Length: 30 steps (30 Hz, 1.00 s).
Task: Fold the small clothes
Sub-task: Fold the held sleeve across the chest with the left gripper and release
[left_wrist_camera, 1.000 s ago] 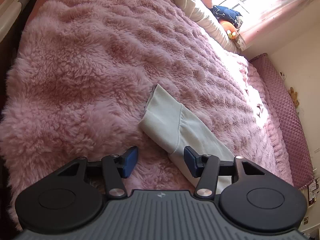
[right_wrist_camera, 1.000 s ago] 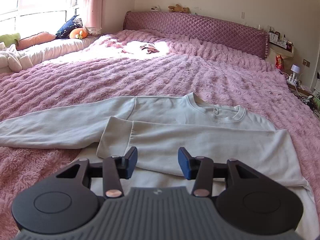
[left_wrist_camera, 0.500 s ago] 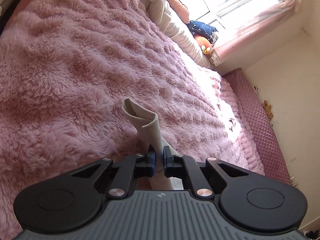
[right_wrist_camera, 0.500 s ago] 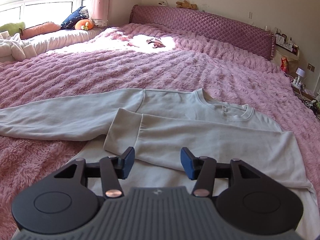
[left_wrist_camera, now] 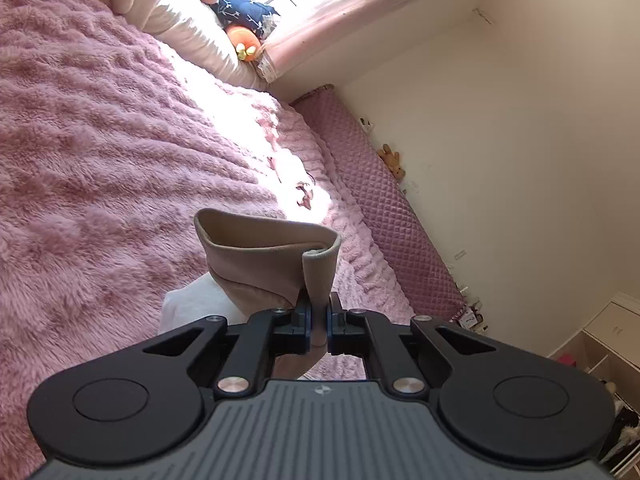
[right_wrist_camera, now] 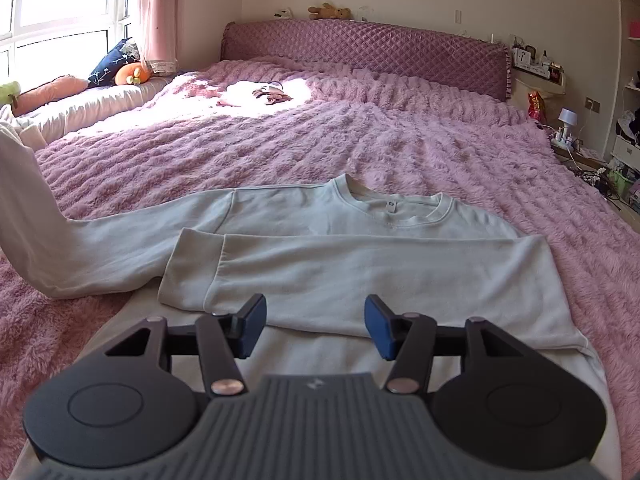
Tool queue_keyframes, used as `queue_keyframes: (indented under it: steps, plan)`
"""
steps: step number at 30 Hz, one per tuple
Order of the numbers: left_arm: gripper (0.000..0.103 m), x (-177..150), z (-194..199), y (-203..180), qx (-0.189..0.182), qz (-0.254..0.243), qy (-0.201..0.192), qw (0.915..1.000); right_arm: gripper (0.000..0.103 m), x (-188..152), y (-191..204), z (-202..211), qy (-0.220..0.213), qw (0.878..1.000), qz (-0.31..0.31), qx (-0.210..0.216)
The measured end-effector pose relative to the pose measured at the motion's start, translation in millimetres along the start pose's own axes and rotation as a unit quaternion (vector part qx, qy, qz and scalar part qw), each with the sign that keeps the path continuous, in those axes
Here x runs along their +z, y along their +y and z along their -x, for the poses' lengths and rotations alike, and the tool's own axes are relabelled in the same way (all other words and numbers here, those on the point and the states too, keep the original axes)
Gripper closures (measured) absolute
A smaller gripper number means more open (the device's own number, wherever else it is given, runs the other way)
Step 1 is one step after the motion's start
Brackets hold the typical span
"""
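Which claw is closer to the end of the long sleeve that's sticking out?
Left. The left claw is shut on that sleeve's cuff, lifting it. The right claw hovers open over the sweatshirt, by the folded sleeve.

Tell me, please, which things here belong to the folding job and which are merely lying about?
Job: sweatshirt; its lifted sleeve cuff; left gripper; right gripper.
Lying about: teddy bear; orange plush toy; navy pillow; bedside lamp.
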<state>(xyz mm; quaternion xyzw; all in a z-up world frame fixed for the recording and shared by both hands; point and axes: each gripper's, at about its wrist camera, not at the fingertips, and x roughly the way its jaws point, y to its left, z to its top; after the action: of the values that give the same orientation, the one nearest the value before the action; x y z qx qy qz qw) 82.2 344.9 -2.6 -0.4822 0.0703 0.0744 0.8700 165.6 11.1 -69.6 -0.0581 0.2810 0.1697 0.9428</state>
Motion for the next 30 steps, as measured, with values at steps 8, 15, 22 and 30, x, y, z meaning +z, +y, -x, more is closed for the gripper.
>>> queue_keyframes:
  steps: [8, 15, 22, 30]
  plan:
    - [0.097, -94, -78, -88, -0.118, -0.014, 0.097, 0.9882, 0.051, 2, -52, 26, -0.019, 0.999, -0.021, -0.031]
    - [0.097, -204, -153, -117, -0.153, -0.002, 0.199, 0.968, 0.051, -9, -112, 41, -0.003, 0.997, -0.045, -0.069]
    - [0.097, -304, -207, -128, -0.145, -0.016, 0.301, 0.9423, 0.051, -31, -166, 47, 0.021, 0.991, -0.07, -0.11]
    - [0.076, -393, -236, -133, -0.086, -0.094, 0.402, 0.9065, 0.051, -55, -204, 50, 0.045, 0.986, -0.09, -0.134]
